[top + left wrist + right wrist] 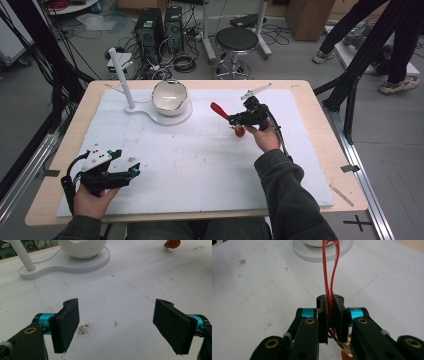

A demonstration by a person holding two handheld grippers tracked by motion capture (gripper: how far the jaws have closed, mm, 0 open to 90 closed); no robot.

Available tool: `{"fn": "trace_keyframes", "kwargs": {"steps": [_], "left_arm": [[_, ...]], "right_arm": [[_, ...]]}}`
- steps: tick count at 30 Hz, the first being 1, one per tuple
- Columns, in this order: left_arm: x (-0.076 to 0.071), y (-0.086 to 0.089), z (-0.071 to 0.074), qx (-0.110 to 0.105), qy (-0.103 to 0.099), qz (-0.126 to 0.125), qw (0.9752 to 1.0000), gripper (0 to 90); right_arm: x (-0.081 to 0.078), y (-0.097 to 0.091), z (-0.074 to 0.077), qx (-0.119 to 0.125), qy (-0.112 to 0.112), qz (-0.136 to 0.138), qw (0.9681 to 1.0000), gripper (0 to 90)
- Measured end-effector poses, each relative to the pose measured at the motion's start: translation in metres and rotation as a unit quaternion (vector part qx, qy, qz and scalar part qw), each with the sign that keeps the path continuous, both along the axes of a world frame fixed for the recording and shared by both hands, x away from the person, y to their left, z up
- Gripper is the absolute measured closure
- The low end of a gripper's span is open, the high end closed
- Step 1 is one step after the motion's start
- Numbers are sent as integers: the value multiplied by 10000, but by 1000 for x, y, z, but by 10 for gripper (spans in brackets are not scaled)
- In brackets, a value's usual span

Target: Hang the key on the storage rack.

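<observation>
Right gripper clenched on red tool, long axis aimed at white bowl; left gripper released, farther off.

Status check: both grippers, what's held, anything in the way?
Left gripper open, low over the mat. Right gripper shut on red tool, pointed at white bowl. Nothing between tool and bowl.

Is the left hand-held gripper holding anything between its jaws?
No: in the left gripper view, the left hand-held gripper has its jaws spread wide apart, with bare white table cover between them.
</observation>
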State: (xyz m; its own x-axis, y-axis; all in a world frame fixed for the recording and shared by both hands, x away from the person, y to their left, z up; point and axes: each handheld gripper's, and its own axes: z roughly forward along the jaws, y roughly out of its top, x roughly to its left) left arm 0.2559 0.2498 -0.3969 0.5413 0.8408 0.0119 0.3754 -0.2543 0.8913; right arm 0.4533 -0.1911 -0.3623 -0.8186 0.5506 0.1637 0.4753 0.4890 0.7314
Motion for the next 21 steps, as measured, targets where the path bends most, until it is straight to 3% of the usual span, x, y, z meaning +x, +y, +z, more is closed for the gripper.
{"fn": "trace_keyframes", "kwargs": {"steps": [5,21], "left_arm": [[0,0,0,-9,5,7,10000,216],[0,0,1,-2,1,-7,10000,216]], "right_arm": [[-2,-1,5,126,-110,43,9999,834],[-5,10,23,144,-272,205,9993,834]]}}
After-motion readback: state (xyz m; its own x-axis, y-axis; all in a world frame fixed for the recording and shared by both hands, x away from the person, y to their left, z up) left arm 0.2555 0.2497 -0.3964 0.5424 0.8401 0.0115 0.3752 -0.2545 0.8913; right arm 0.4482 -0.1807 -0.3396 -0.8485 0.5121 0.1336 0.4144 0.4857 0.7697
